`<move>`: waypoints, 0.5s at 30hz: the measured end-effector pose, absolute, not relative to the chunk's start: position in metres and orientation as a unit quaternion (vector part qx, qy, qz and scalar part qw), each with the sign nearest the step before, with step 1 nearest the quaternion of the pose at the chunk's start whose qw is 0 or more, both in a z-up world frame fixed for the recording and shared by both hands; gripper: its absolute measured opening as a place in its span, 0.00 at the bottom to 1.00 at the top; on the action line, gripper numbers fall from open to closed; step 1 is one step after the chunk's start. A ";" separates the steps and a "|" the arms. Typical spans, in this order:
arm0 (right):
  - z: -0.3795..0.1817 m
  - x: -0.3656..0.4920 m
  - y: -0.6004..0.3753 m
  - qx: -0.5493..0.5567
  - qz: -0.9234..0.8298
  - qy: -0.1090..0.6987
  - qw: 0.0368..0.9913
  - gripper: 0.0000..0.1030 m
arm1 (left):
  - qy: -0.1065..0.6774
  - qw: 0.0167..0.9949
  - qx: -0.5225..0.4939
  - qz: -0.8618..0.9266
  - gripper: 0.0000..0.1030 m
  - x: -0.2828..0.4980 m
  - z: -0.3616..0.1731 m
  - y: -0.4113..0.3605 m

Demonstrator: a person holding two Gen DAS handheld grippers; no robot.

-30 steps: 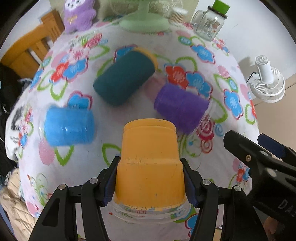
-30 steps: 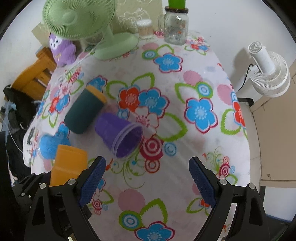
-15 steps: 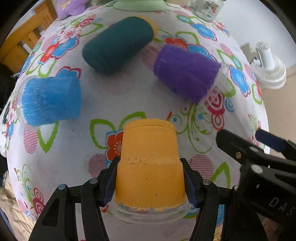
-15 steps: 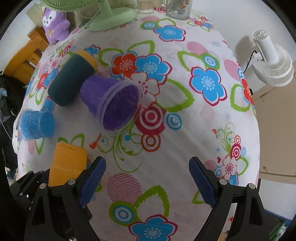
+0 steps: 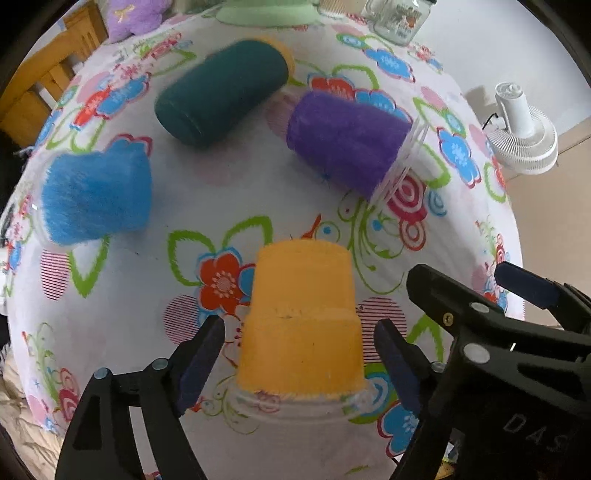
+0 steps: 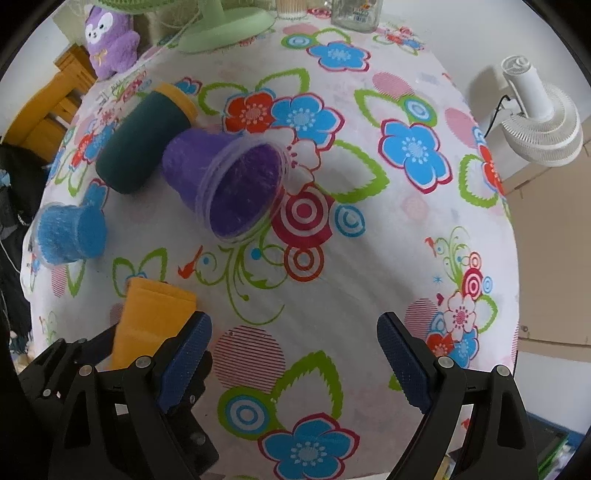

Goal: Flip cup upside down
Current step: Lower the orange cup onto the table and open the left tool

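The orange cup [image 5: 301,325] stands upside down on the flowered tablecloth, its clear rim on the cloth and its base up. My left gripper [image 5: 299,349] is open, one finger on each side of the cup with a gap to both. The orange cup also shows in the right wrist view [image 6: 151,321] at the lower left. My right gripper [image 6: 295,354] is open and empty above the cloth, to the right of the orange cup. A purple cup [image 5: 347,142], a blue cup [image 5: 96,194] and a dark teal cup [image 5: 221,92] lie on their sides further back.
A green fan base [image 6: 225,27], a glass jar [image 5: 400,18] and a purple plush toy [image 6: 110,40] stand at the table's far edge. A white fan [image 6: 539,114] stands on the floor to the right. A wooden chair [image 5: 40,92] is at the far left.
My left gripper has opened and let go of the orange cup, which now rests on the cloth. Both grippers have moved lower and closer to the table.
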State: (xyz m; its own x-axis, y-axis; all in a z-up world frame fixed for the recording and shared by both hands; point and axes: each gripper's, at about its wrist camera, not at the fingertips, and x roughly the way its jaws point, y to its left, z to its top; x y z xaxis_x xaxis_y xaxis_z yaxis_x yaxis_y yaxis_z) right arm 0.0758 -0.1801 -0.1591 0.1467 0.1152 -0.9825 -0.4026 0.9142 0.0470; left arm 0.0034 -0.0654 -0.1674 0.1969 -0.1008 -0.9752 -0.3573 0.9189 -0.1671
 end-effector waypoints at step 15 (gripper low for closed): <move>-0.088 0.046 -0.170 -0.053 0.150 0.599 0.785 0.90 | 0.600 0.788 -0.097 0.095 0.83 -0.004 -0.097 -0.030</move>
State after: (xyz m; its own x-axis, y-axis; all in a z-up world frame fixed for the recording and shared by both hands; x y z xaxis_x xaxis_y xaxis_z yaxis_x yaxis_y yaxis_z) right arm 0.0460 -0.1700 -0.0885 0.2375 0.1715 -0.9561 -0.2992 0.9493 0.0960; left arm -0.0044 -0.0302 -0.0970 0.2612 0.0335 -0.9647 -0.2657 0.9633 -0.0385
